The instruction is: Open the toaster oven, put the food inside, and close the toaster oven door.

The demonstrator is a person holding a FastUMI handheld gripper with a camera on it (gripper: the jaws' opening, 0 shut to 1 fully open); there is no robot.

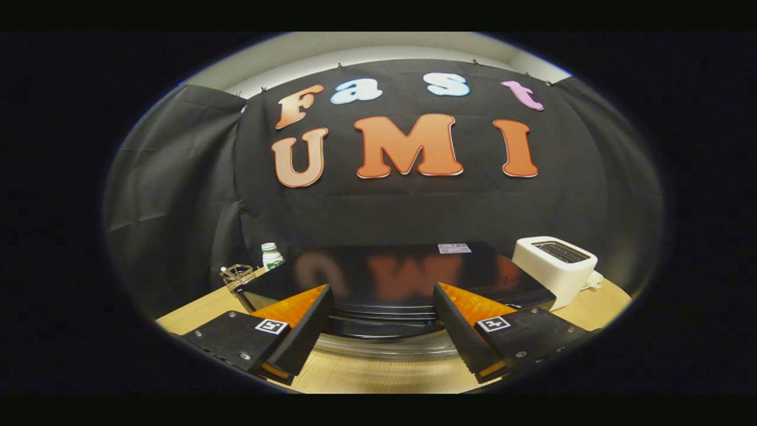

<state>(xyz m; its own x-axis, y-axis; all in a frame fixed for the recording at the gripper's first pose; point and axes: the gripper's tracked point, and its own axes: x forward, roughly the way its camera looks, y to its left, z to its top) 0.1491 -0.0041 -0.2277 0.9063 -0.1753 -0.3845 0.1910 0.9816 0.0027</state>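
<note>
At the left rear corner of the wooden table (195, 310) stood a small wire basket (236, 276), and just beside it, toward the wall, a white bottle with a green label (271, 255). Both sat close to the left end of the toaster oven (390, 278), a black glossy box that took up the middle of the table and whose shiny top mirrored the wall behind. A small pale sticker (454, 248) lay on the oven's top near its rear edge.

The gripper (381, 331) hung just above and in front of the oven with its jaws spread wide and nothing between them. The left finger (295, 322) and the right finger (467, 322) framed the oven's front upper edge, where a curved silvery bar, probably the door handle (384, 349), ran across below the dark front. It was blurred, so whether either finger touched it could not be told; they seemed to stand apart from it.

Toward the right rear corner stood a white pop-up toaster (556, 266), right beside the oven's right end.

As for the task, the door looked closed, though the steep view onto the top left that uncertain. No food could be made out, so where it lay could not be said. By this judgement the work stood at its very start: opening the door, placing the food and closing the door all remained.
</note>
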